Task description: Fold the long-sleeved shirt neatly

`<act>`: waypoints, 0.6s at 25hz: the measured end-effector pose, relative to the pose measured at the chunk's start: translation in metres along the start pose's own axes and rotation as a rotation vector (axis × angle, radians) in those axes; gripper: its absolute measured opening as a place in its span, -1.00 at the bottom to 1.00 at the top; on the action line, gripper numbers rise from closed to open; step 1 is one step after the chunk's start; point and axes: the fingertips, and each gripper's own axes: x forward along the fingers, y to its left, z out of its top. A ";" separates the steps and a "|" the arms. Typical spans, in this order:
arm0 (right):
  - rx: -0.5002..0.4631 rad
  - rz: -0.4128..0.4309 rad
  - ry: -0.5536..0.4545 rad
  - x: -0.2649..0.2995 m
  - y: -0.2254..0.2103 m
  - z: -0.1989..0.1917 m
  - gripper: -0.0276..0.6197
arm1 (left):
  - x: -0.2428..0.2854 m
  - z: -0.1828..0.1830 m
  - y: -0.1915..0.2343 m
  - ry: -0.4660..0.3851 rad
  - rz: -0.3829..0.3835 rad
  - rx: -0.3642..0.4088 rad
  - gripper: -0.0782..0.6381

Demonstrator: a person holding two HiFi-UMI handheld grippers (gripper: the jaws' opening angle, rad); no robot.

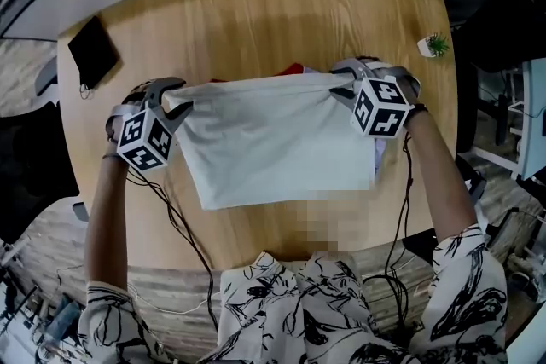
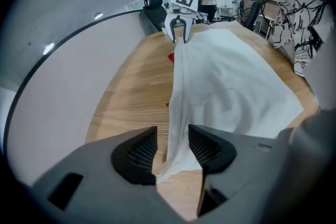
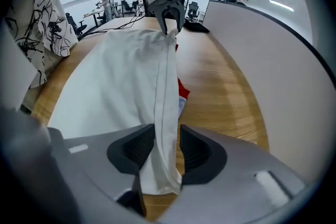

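Over the table (image 1: 256,21), left gripper (image 1: 175,98) and right gripper (image 1: 344,86) pinch the shirt (image 1: 273,141) (apparently taut).

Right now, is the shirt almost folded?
Partway. The shirt already looks like a rectangle with no sleeves sticking out. The left tongs and right tongs pinch its far corners, stretching it over the table. To do: lay it flat, probably fold again.

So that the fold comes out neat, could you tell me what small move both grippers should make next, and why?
Probably lower both grippers evenly and lay the held edge flat. The left gripper and right gripper each pinch the shirt, whose edge runs taut between them above the table, so it should land without wrinkles.
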 end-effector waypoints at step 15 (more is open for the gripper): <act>0.434 0.002 -0.136 0.003 -0.036 -0.012 -0.84 | 0.013 -0.018 0.037 -0.028 0.007 -0.426 -0.73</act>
